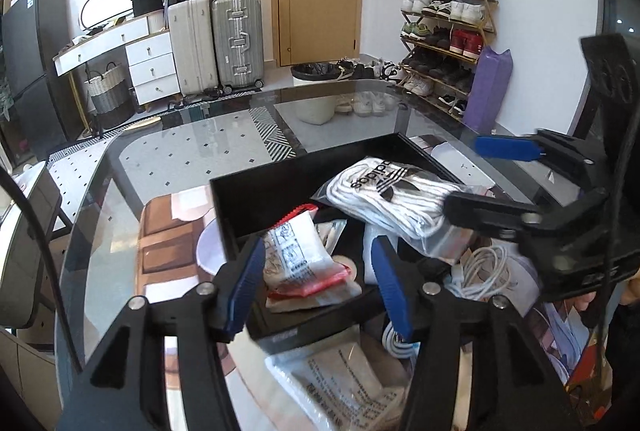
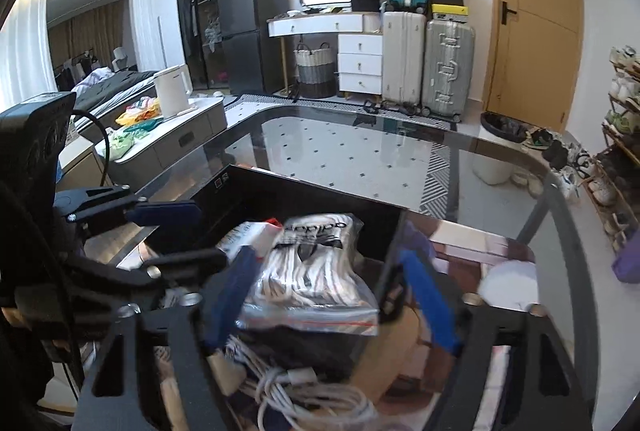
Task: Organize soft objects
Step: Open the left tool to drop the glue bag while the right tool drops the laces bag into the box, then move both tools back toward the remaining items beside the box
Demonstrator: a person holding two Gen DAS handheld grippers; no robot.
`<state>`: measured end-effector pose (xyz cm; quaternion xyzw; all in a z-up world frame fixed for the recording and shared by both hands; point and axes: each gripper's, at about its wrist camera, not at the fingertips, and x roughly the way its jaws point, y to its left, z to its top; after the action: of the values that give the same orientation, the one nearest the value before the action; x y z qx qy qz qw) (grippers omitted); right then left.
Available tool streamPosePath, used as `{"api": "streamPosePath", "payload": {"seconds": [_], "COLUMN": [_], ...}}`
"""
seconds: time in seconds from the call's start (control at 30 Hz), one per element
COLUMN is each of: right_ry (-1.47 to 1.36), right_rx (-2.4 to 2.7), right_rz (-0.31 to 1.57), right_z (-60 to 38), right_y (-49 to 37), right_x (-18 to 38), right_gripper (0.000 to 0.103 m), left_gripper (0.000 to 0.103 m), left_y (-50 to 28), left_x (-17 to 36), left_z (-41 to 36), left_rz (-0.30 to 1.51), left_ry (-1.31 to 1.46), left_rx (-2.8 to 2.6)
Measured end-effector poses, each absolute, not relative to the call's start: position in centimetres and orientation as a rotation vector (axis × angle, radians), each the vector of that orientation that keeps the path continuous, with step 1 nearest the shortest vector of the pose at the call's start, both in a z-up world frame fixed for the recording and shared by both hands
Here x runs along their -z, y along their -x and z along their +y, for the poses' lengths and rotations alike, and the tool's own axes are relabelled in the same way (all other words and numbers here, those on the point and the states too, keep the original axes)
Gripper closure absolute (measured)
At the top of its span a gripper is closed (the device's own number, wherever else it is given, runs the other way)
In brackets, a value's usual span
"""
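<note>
While both grippers hang over the black box [image 1: 256, 199] on the glass table [image 1: 180, 151], neither one is holding anything. The left gripper [image 1: 318, 279] has its blue fingers [image 1: 248, 279] spread apart, one on each side of a red-edged packet [image 1: 304, 263] that lies in the near part of the box; the pads do not seem to touch the packet. I judge this as a position for taking or for just having let go, but which one I cannot tell.

The right gripper [image 2: 328, 295] also has its fingers wide apart. Between them, in the right wrist view, lies the clear zip bag of white laces [image 2: 316, 271] with the adidas print. In the left wrist view one black finger of this gripper is above the edge of the same bag [image 1: 396, 199], and the other blue finger is well apart from it, so there is no clamping.

The bag rests tilted on top of other things in the box, probably because the box is already quite full. White cables [image 2: 312, 391] lie outside the box on the near side, next to a paper packet [image 1: 348, 383], so some sorting seems left to do. A purple mat [image 1: 490, 87] stands by the shoe rack [image 1: 444, 31], far from the work
</note>
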<state>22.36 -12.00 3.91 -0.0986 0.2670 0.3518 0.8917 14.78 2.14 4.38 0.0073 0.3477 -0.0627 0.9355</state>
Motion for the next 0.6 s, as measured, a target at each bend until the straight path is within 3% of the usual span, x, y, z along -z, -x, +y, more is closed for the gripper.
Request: {"api": "streamPosePath", "payload": {"seconds": [0.03,0.1,0.17,0.6], "right_ry": [0.190,0.165,0.145,0.152], "right_rx": [-0.728,-0.725,-0.726,-0.742], "right_rz": [0.555,0.566,0.562,0.564], "right_z": [-12.5,-13.5,-14.6,-16.3], "right_y": [-22.1,-21.8,-21.0,-17.0], "right_x": [-3.9,-3.9,-3.6,-2.2], "right_gripper": [0.009,0.003,0.001,0.001], "left_gripper": [0.038,0.012,0.001,0.000], "left_y": [-14.5,-13.6,-12.7,-10.4], "left_x": [-4.4,-4.7,-4.8,-3.8], "left_z": [2.3,2.3,2.2,3.5], "left_rz": [0.703,0.676,0.647,0.667], "left_ry": [-0.015,-0.013,-0.027,0.000], "left_rx": [0.119,0.126,0.089,0.051]}}
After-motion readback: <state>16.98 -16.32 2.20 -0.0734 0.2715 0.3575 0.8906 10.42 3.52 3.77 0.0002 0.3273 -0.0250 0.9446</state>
